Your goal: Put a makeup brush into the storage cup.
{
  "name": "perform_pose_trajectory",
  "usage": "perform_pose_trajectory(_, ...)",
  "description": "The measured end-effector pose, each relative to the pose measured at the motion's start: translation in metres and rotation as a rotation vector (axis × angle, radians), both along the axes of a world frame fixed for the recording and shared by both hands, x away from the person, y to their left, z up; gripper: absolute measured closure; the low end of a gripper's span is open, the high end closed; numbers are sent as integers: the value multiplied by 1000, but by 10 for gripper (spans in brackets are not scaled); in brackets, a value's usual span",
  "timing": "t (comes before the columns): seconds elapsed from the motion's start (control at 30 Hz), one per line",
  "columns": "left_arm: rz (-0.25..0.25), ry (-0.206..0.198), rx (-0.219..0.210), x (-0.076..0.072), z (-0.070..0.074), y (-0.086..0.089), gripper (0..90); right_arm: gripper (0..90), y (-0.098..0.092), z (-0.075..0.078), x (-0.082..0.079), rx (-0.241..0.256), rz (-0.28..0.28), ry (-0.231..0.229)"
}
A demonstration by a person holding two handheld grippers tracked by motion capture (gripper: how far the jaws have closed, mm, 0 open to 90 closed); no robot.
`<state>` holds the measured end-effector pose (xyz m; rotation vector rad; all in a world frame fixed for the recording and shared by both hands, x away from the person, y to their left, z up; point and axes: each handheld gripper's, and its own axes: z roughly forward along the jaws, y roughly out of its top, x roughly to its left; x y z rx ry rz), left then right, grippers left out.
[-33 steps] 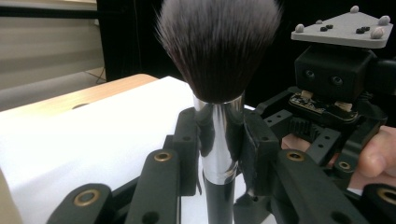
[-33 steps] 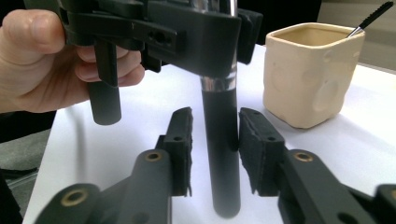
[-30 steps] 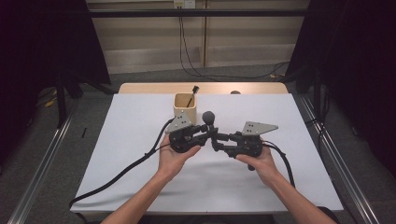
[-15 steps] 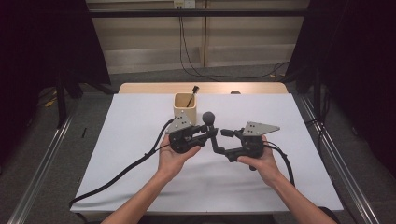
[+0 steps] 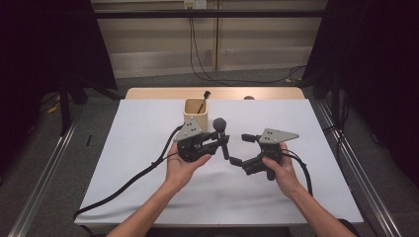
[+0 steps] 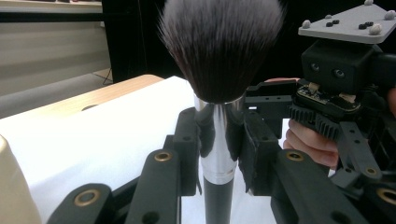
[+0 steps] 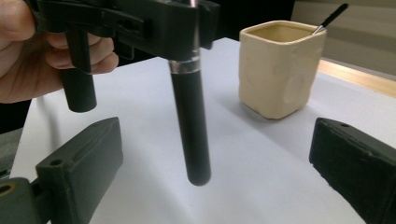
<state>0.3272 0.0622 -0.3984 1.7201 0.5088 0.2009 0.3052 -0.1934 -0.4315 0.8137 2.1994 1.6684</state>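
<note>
left hand-held gripper (image 6: 219, 140) clamped on makeup brush (image 5: 222, 138) ferrule, brush held above tabletop (image 5: 148, 133) near cup (image 5: 195, 112) | right hand-held gripper (image 7: 205, 154) jaws wide open around handle | risk: brush could pivot or slip if right closes off-centre

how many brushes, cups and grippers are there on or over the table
brushes: 2, the big brush clamped in the left gripper and a thin brush in the cup
cups: 1, the cream cup
grippers: 2, left and right gripper
total: 5
</note>
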Motion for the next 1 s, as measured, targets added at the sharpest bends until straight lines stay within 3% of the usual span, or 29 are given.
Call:
perform_pose_trajectory(0.17,-4,-3,6,0,1,1,710,32,-4,-2,-4,-9,-48,-18)
perform_pose_trajectory(0.37,-8,2,18,-3,6,6,710,30,-12,1,-9,33,-89,-26)
perform_pose_trajectory(0.57,-12,20,2,-2,11,13,710,27,-23,-3,-18,21,-135,-32)
perform_pose_trajectory(0.7,10,14,13,1,14,22,711,31,-35,-3,-22,24,-188,-49)
perform_pose_trajectory(1.0,61,-4,21,5,18,39,711,31,-52,-4,-33,3,-237,-72)
